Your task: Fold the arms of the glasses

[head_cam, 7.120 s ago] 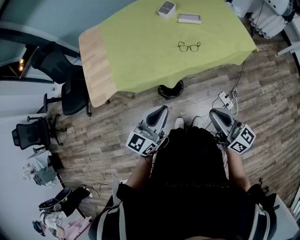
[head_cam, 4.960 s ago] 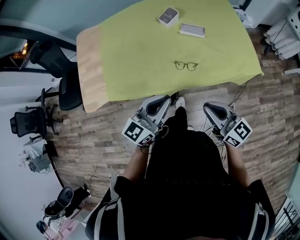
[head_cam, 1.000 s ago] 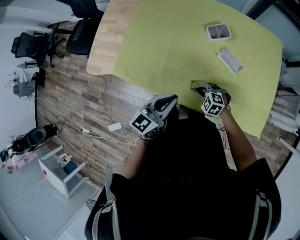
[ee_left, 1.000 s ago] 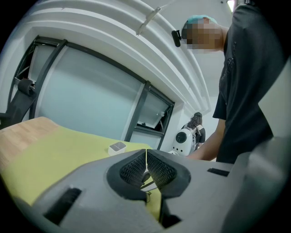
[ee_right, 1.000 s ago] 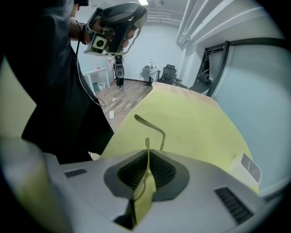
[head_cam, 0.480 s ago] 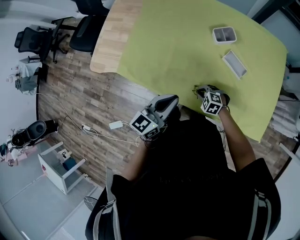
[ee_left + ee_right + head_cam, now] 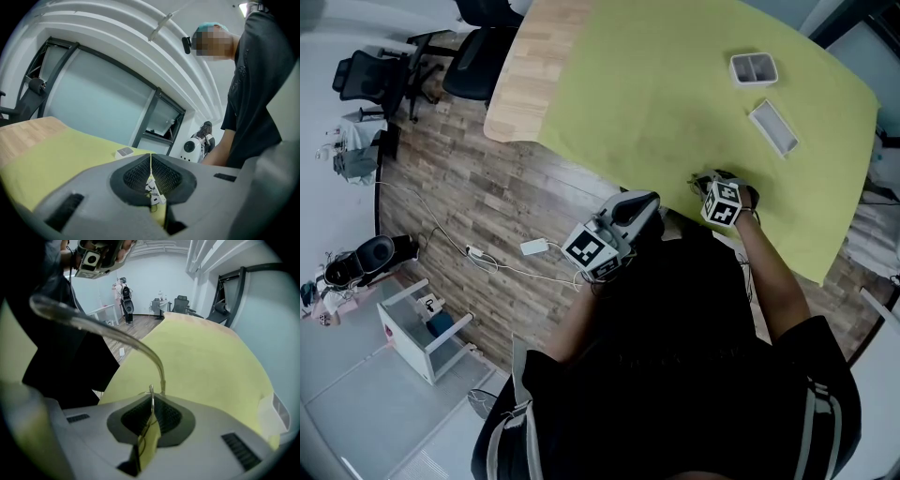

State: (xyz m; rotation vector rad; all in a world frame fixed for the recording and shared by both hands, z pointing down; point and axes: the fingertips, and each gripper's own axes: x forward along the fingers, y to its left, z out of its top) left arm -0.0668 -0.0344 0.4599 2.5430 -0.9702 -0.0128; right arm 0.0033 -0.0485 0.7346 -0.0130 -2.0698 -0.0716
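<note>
The glasses [image 7: 140,345] are thin-framed; one pale arm curves up and left out of my right gripper [image 7: 151,401], which is shut on the frame. In the head view that gripper [image 7: 705,182] rests at the near edge of the green-covered table [image 7: 656,84], and the glasses are almost wholly hidden under it. My left gripper [image 7: 647,204] hangs just off the table edge beside the person's body. Its jaws are shut with nothing between them, as the left gripper view [image 7: 151,173] shows.
A small grey tray [image 7: 754,68] and a flat grey case [image 7: 772,127] lie further back on the cloth. Office chairs [image 7: 478,66] stand at the table's far left end. A power strip [image 7: 534,247] with cables lies on the wooden floor.
Seconds ago both grippers hung away from the table and the glasses lay alone on the cloth. The right gripper now holds them at the near edge. Little has moved in the last second.
</note>
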